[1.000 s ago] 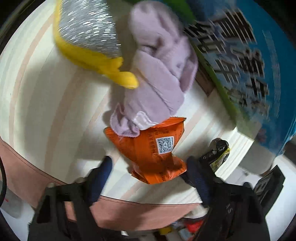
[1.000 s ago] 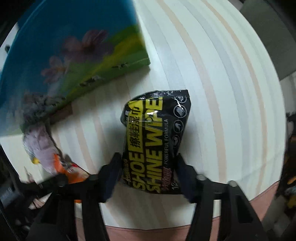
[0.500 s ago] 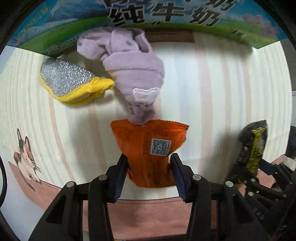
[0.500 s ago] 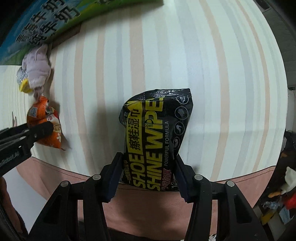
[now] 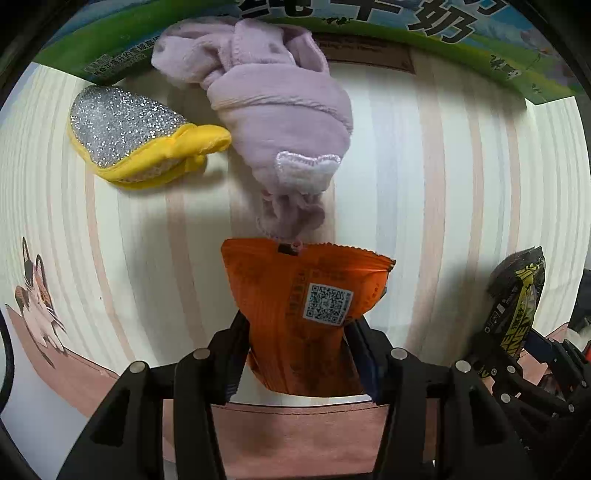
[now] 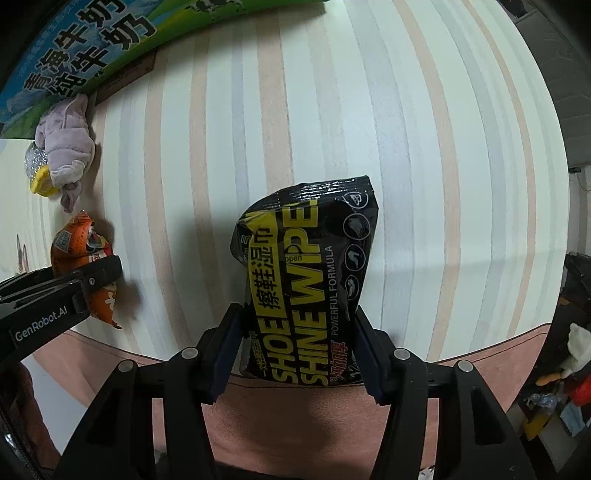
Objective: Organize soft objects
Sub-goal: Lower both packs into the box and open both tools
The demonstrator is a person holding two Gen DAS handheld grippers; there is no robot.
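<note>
My left gripper [image 5: 297,325] is shut on an orange snack packet [image 5: 306,295], held near the table's front edge; the packet also shows at the left of the right wrist view [image 6: 74,254]. Just beyond it lie a crumpled lilac cloth [image 5: 280,122] and a silver-and-yellow scrub sponge [image 5: 136,140]. My right gripper [image 6: 297,321] is shut on a black-and-yellow shoe shine wipes pack [image 6: 310,273], which also appears at the right of the left wrist view [image 5: 517,302].
A blue-and-green milk carton box [image 5: 424,33] stands along the back of the striped tablecloth [image 6: 406,147]. A cat picture [image 5: 37,299] is printed at the cloth's left. Clutter lies beyond the table's right edge [image 6: 569,376].
My left gripper closed on the orange packet and swung to face the box squarely. My right gripper, holding the wipes pack, turned away from the box toward the open striped cloth.
</note>
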